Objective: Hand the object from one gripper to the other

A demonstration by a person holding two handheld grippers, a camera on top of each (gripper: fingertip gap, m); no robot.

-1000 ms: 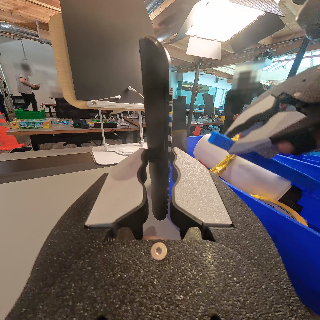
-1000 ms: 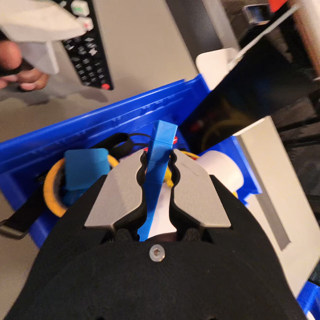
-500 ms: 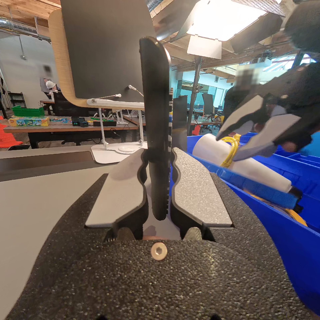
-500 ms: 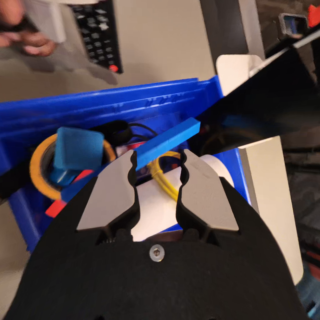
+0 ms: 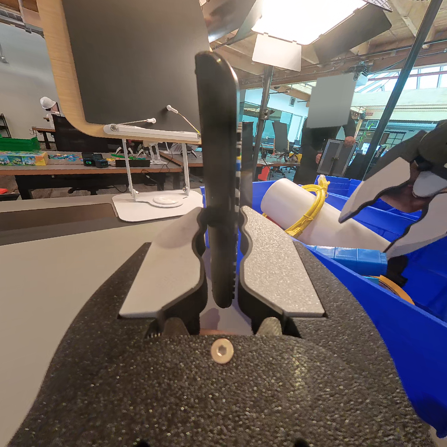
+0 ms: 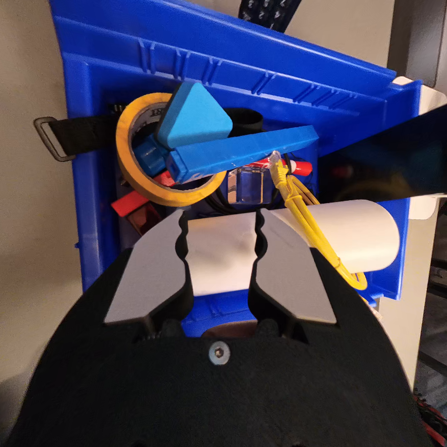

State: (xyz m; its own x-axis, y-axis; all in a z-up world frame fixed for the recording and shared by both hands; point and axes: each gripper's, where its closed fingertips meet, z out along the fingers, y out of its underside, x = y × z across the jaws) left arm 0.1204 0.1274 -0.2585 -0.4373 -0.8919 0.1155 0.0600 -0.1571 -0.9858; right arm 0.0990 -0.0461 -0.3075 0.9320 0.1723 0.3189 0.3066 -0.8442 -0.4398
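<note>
My left gripper [image 5: 220, 215] is shut on a black remote control [image 5: 216, 135], held upright and edge-on beside the blue bin [image 5: 377, 321]. My right gripper [image 6: 220, 215] is open and empty above the bin [image 6: 242, 70]; it also shows at the right of the left wrist view [image 5: 362, 237]. A long blue block [image 6: 242, 152] lies in the bin across a yellow tape roll [image 6: 154, 188], and shows in the left wrist view [image 5: 348, 258]. The remote's end shows at the top of the right wrist view [image 6: 263, 12].
The bin also holds a white roll [image 6: 338, 237] wound with a yellow cable [image 6: 302, 217], a light blue triangular piece [image 6: 196, 118], a black strap [image 6: 79, 135], red pieces and a clear cube. A monitor on a white stand [image 5: 157, 200] stands behind. A person stands far back. There is about 20 cm between the tips of the two grippers. My right gripper is the nearer one to the long blue block [image 6: 242, 152]: about 5 cm, against 12 cm.
My right gripper opened and let go of the long blue block, which dropped into the bin onto the tape roll. It then pulled back. My left gripper kept holding the remote still.
</note>
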